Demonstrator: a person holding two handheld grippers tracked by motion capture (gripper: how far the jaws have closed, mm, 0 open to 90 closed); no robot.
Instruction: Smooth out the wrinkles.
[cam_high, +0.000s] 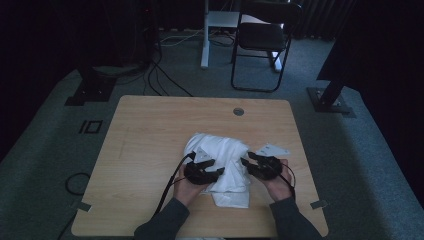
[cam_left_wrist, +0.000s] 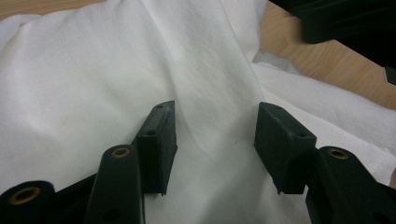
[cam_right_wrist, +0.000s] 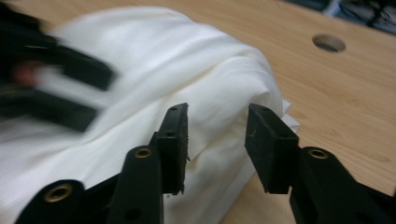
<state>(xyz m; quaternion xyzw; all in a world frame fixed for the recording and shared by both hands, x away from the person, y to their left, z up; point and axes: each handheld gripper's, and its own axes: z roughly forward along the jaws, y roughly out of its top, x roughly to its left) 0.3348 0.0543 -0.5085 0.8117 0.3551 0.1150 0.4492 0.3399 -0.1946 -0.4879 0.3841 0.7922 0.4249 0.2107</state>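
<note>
Flanking the bunched white cloth (cam_high: 220, 162), left tool (cam_high: 216, 172) and right tool (cam_high: 247, 161) gape, dimly lit.

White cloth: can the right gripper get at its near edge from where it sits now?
Probably yes. The right gripper has its jaws open, facing the white cloth at its side fold, with nothing between them. The left gripper sits over the cloth's other side, apart.

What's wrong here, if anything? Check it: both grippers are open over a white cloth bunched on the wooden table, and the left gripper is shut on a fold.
The left gripper is not shut on a fold. The left gripper view shows its jaws apart over the white cloth. The right gripper is open too, and the cloth lies bunched on the wooden table.
</note>
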